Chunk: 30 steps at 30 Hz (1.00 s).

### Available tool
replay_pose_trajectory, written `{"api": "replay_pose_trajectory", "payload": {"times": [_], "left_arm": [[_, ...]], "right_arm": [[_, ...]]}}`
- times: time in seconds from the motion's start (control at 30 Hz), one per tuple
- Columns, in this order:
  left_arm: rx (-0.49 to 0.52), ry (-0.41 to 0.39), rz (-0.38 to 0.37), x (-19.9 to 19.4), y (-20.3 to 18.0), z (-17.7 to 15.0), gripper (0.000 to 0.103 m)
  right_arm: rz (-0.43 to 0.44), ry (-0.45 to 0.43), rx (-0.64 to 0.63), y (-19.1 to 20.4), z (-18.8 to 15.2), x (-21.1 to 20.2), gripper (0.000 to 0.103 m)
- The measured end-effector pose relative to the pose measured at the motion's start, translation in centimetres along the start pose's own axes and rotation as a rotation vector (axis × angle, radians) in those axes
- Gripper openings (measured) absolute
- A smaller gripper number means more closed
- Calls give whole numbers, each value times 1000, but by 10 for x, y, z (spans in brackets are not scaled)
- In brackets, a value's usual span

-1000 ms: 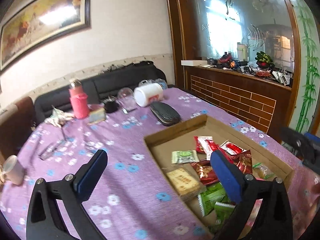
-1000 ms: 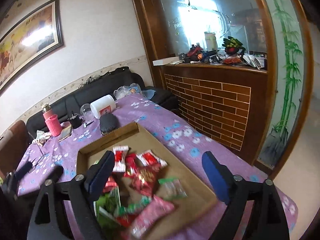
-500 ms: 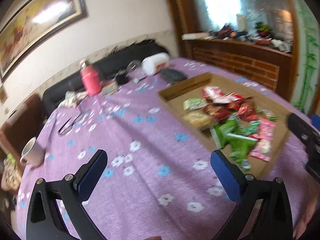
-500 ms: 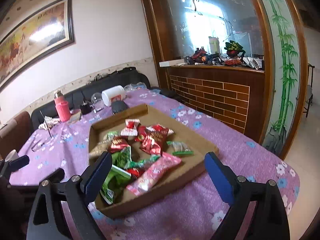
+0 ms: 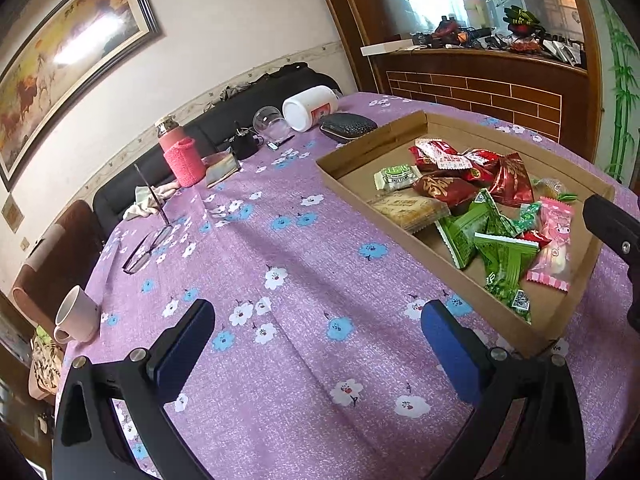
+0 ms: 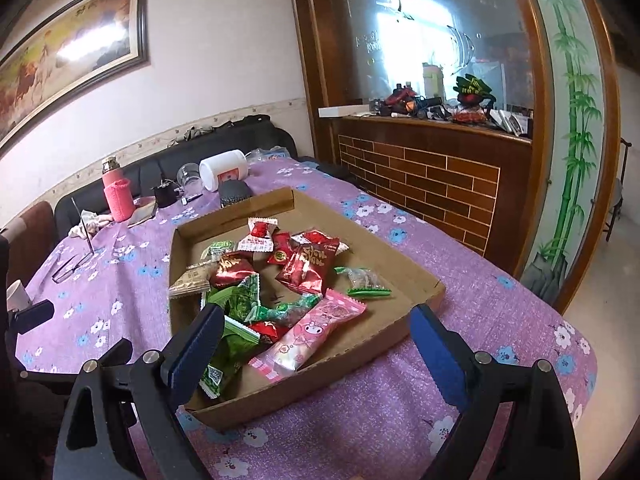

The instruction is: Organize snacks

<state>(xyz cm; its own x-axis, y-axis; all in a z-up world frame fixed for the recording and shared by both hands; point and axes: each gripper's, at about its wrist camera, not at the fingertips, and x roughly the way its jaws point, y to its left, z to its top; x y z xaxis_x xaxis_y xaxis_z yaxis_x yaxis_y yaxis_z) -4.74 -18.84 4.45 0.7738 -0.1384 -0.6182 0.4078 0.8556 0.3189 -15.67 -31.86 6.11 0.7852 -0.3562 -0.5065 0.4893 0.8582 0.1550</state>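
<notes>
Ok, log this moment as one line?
left gripper: open, empty, over cloth | right gripper: open, empty, above tray | snacks: all in tray

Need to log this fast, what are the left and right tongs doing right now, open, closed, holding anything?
Left tongs: open, holding nothing, above the purple tablecloth.
Right tongs: open, holding nothing, over the near end of the cardboard tray.

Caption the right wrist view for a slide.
Open right gripper hovers over a cardboard tray of mixed snack packets on a floral purple tablecloth.

Green packet [image 6: 230, 344] partly behind right fingers [image 6: 196, 344] — wrapper print too small to read
</notes>
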Motion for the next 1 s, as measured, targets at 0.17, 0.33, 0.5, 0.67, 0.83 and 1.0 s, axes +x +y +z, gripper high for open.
{"api": "replay_pose_trajectory", "payload": {"times": [0.17,0.33,0.5,0.67,0.83,1.0], "left_arm": [[-1,3,-4,1,0,0,103],[-5,4,-9,1,0,0,103],[-6,6,-15,0,0,0,103],[-8,7,-25,0,0,1,103],[-7,10,-28,0,-1,1,103],[-8,12,-27,1,-1,0,103]], "right_arm": [[3,-1,11,-2,0,0,95],[0,-2,12,-3,0,-1,95],[-6,-3,13,-2,1,-1,95],[-8,-4,12,-3,1,-2,95],[-9,-3,13,-3,1,-3,95],[-12,-4,12,-4,1,-3,95]]}}
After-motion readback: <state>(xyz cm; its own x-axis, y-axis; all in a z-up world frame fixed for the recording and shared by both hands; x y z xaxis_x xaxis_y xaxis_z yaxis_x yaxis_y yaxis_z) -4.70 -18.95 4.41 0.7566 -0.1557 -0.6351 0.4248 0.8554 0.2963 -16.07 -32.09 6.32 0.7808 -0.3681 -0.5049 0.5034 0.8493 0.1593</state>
